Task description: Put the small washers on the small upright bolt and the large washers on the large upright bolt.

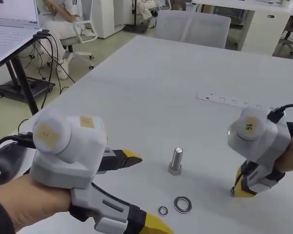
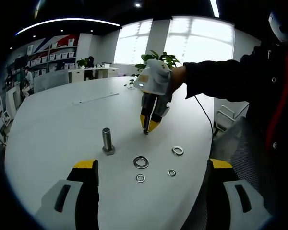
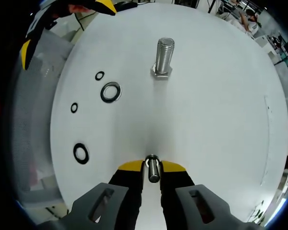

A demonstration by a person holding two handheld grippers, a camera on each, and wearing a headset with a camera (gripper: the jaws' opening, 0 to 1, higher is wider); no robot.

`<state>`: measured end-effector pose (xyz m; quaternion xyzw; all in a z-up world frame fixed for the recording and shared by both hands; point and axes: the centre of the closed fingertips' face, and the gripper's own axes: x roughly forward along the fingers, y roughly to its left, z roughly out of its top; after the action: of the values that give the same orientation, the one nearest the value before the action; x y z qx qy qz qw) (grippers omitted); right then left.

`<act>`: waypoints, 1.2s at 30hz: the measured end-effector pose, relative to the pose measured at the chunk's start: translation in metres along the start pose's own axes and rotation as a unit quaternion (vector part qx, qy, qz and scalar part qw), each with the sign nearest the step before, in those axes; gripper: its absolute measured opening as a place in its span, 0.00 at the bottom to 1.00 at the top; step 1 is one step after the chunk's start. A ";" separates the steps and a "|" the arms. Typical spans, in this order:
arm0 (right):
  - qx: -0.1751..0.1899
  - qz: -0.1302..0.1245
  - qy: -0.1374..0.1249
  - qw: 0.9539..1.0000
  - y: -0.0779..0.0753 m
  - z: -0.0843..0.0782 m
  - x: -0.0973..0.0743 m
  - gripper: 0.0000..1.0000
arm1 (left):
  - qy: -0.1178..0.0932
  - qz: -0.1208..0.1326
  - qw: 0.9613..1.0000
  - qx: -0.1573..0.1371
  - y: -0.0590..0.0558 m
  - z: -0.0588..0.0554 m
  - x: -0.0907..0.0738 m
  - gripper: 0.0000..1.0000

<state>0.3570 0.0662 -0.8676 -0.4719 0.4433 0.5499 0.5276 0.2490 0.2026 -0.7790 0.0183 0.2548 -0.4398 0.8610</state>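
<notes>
We see bright, even light: ceiling strips (image 2: 213, 7) and far windows (image 2: 201, 45) glow overexposed, the white table (image 1: 151, 87) carries soft, faint shadows, and both gripper views bend strongly at their edges.

Head cam looks down at the table (image 1: 185, 73) from the near edge. Left gripper (image 2: 153, 165) cam faces right, right gripper (image 3: 153, 167) cam faces left, hugging the tabletop. All catch the large bolt (image 2: 107, 140).

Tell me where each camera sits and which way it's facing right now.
Head view: on the headset, looking down at the large bolt; left gripper, right gripper and a hand show.
Left gripper view: between open jaws, facing the right gripper and the person's sleeve.
Right gripper view: behind jaws shut on the small bolt, facing the large bolt.
Shared: large bolt, washers.
</notes>
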 end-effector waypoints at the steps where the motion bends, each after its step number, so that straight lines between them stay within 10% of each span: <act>1: 0.000 0.000 -0.001 1.000 0.000 0.000 0.000 0.15 | 0.000 0.000 1.000 0.000 0.000 0.000 0.000 0.94; 36: 0.040 -0.017 -0.003 0.999 0.004 -0.034 -0.014 0.22 | 0.004 -0.006 1.000 0.006 -0.003 0.000 0.000 0.93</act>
<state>0.3546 0.0300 -0.8595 -0.4561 0.4550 0.5247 0.5565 0.2469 0.2001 -0.7782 0.0240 0.2555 -0.4467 0.8571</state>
